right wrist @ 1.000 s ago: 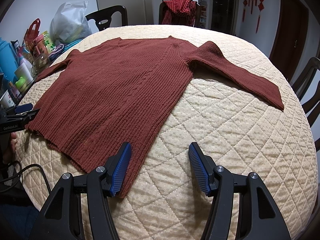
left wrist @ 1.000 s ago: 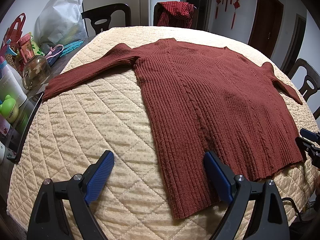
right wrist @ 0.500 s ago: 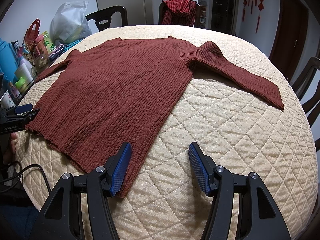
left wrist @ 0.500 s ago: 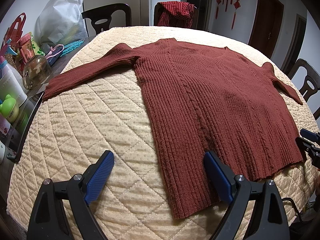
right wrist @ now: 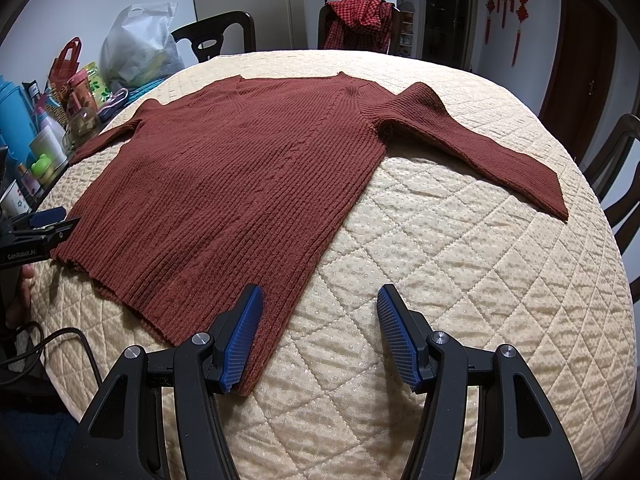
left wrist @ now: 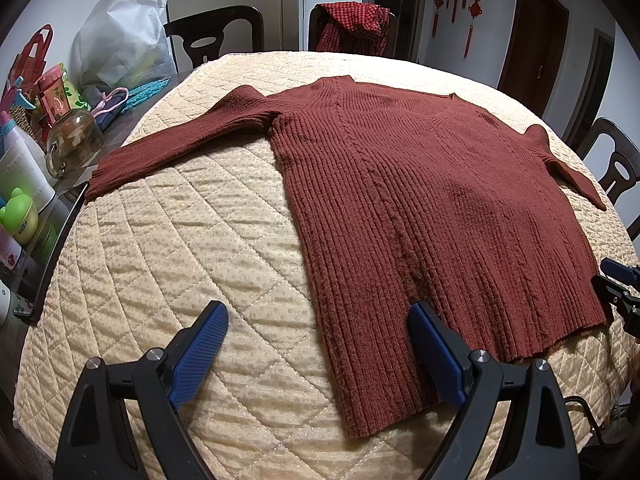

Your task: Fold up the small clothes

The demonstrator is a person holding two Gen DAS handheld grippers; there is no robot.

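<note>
A rust-red ribbed sweater (left wrist: pixel 420 200) lies flat on the quilted cream table cover (left wrist: pixel 180 260), both sleeves spread out; it also shows in the right wrist view (right wrist: pixel 240 184). My left gripper (left wrist: pixel 318 330) is open and empty, hovering over the sweater's near left hem corner. My right gripper (right wrist: pixel 320 312) is open and empty, over the near right hem corner. The right gripper's tip shows at the right edge of the left wrist view (left wrist: pixel 618 280); the left gripper's tip shows at the left edge of the right wrist view (right wrist: pixel 44 220).
Bottles, a glass jar (left wrist: pixel 74 140) and bags (left wrist: pixel 124 40) crowd the table's left side. Dark chairs (left wrist: pixel 216 34) stand around the table; one holds a red checked cloth (left wrist: pixel 352 24). A cable (right wrist: pixel 60 340) hangs at the near left edge.
</note>
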